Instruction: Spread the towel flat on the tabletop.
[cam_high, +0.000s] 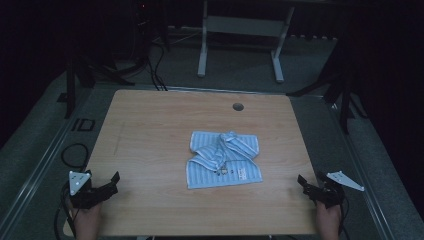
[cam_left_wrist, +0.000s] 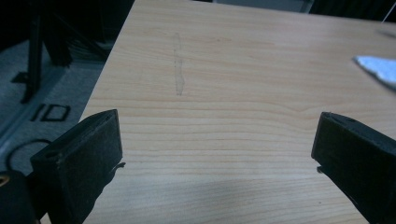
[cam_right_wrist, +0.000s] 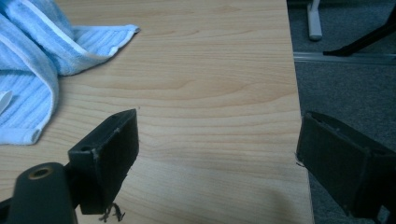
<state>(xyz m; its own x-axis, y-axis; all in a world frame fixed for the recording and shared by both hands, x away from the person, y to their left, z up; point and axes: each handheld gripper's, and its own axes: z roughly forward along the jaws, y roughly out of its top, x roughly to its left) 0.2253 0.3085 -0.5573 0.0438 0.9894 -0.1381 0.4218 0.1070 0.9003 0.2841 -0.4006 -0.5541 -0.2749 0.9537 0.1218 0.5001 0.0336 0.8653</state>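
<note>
Both jaws standing apart, the left gripper (cam_high: 111, 184) and right gripper (cam_high: 306, 186) are hovering at the table's (cam_high: 150, 125) near corners, bare wood separating them from the towel (cam_high: 223, 159) lying between them.

Dim overhead light, dark surroundings, soft focus

– How many cloths lie on the light wooden surface (cam_high: 150, 125)?
– One crumpled light-blue striped towel (cam_high: 222, 160).
– And tools?
– Two: a black left tool (cam_high: 111, 182), a black right tool (cam_high: 306, 186).
</note>
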